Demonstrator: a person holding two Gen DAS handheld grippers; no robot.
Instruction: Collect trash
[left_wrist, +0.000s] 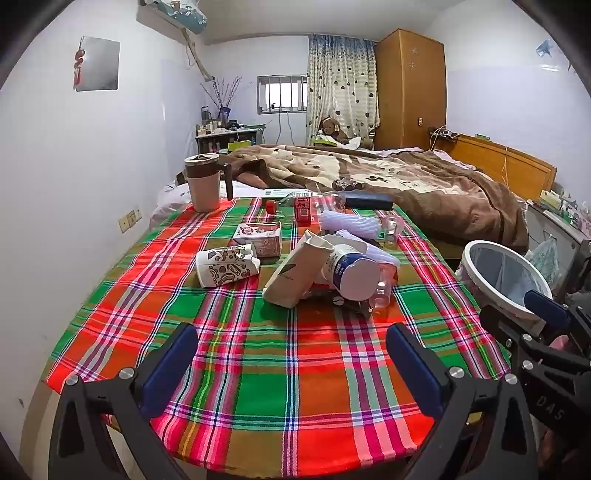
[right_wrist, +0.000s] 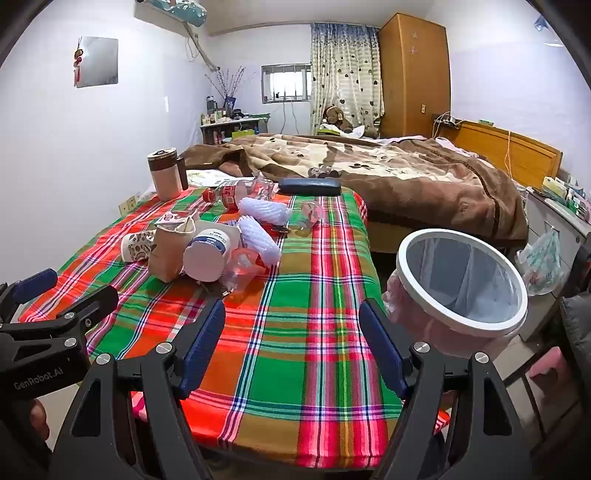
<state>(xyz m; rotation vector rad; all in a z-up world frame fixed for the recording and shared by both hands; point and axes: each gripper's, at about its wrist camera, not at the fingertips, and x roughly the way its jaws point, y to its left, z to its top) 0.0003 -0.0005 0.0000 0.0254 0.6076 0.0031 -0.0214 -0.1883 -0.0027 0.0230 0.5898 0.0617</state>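
Trash lies in a heap on the plaid-clothed table (left_wrist: 258, 369): a brown paper bag (left_wrist: 295, 271), a white tub with a blue label (left_wrist: 352, 273), a patterned paper cup (left_wrist: 225, 267), a small carton (left_wrist: 258, 238), white foam netting (left_wrist: 349, 223), and a red-labelled bottle (left_wrist: 301, 208). The heap also shows in the right wrist view, with the tub (right_wrist: 207, 254) and the bag (right_wrist: 168, 251). My left gripper (left_wrist: 291, 363) is open and empty over the near table. My right gripper (right_wrist: 291, 341) is open and empty near the table's right edge. A white-rimmed bin (right_wrist: 461, 277) stands right of the table.
A tan lidded mug (left_wrist: 203, 184) stands at the table's far left corner. A dark case (left_wrist: 367, 201) lies at the far edge. A bed with a brown blanket (left_wrist: 406, 177) is behind the table. A cluttered shelf (right_wrist: 561, 199) is at the right.
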